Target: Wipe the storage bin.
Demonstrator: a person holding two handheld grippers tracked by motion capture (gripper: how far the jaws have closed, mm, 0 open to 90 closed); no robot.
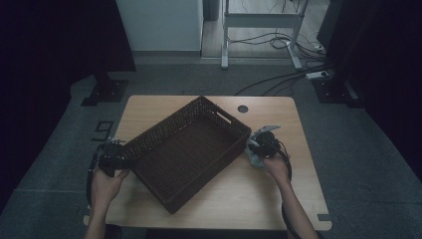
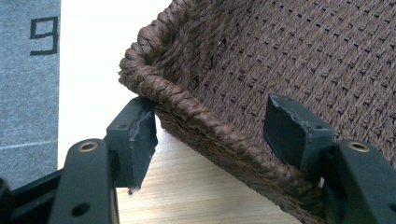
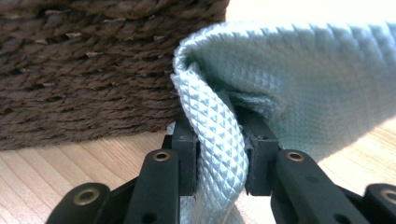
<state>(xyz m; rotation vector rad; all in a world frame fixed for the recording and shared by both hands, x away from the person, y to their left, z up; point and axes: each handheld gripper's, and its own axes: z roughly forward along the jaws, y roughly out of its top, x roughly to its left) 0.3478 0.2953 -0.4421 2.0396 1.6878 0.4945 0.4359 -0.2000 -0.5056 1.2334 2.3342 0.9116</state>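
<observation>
Right tool (image 3: 220,161) is clamped on a pale cloth (image 3: 299,79) beside the basket (image 1: 186,149), while left tool (image 2: 215,140) straddles the basket rim, jaws parted.

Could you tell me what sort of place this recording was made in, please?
Probably a lab or workshop set up for recording, not a home. A small wooden table stands on grey carpet, with loose cables and a power strip on the floor, and a metal-framed desk behind.

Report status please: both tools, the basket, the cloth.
Left tool open, straddling basket rim. Right tool shut on light-blue cloth beside basket's outer wall. Basket looks empty. Nothing in the way.
</observation>
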